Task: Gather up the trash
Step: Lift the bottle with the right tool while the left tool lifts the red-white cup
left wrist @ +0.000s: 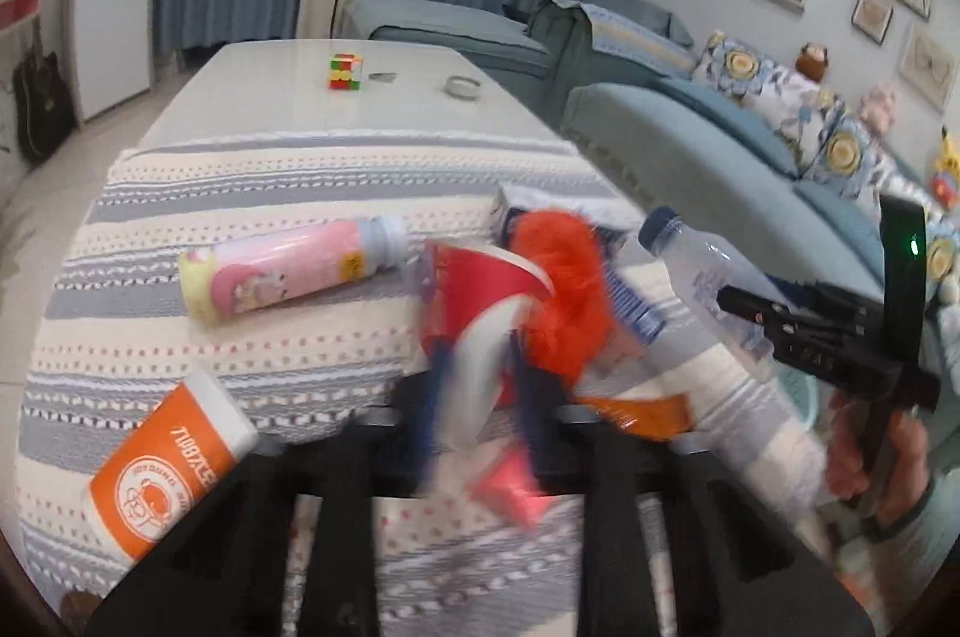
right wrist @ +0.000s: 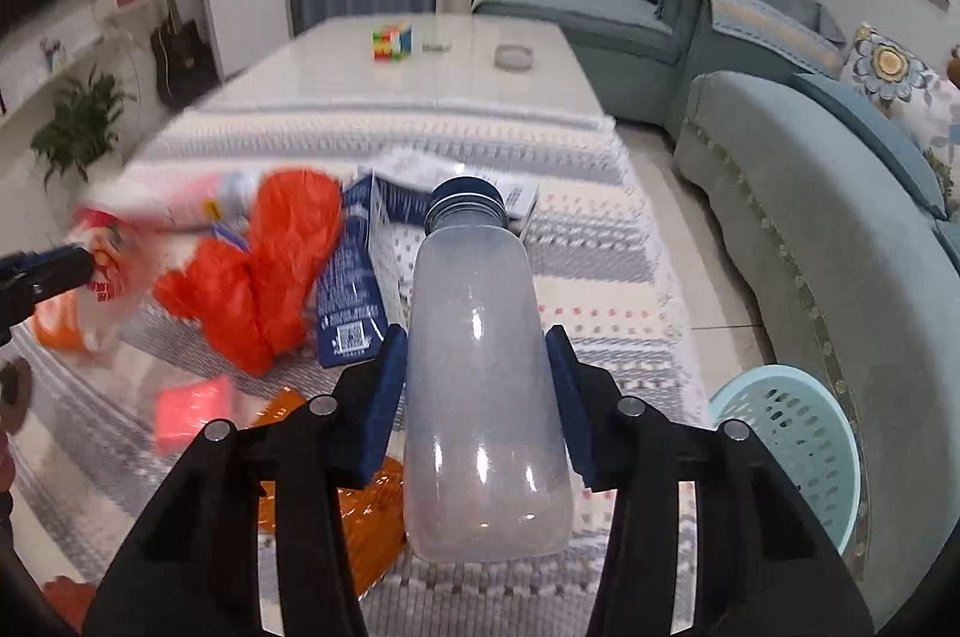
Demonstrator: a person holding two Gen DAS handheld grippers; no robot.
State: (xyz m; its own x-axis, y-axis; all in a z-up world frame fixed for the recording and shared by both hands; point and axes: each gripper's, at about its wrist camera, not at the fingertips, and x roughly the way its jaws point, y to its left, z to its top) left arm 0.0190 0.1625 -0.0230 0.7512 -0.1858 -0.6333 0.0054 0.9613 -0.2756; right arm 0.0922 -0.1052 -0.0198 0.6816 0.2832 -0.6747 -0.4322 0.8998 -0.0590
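My right gripper (right wrist: 477, 385) is shut on a frosted plastic bottle (right wrist: 486, 397) with a dark blue cap, held above the striped cloth (right wrist: 600, 241). In the left wrist view the bottle (left wrist: 708, 289) and right gripper (left wrist: 798, 331) are at the right. My left gripper (left wrist: 480, 397) is shut on a red, white and blue paper cup (left wrist: 480, 301), blurred by motion. An orange plastic bag (right wrist: 270, 265), a blue carton (right wrist: 354, 301), a pink bottle (left wrist: 288, 271) and an orange-and-white cup (left wrist: 174, 463) lie on the cloth.
A light blue perforated basket (right wrist: 798, 451) stands on the floor at the right, beside a blue sofa (right wrist: 810, 241). A puzzle cube (right wrist: 393, 41) and a glass ashtray (right wrist: 515, 57) sit on the white table (right wrist: 540, 96) farther back. An orange wrapper (right wrist: 366, 517) and a pink scrap (right wrist: 192, 412) lie near.
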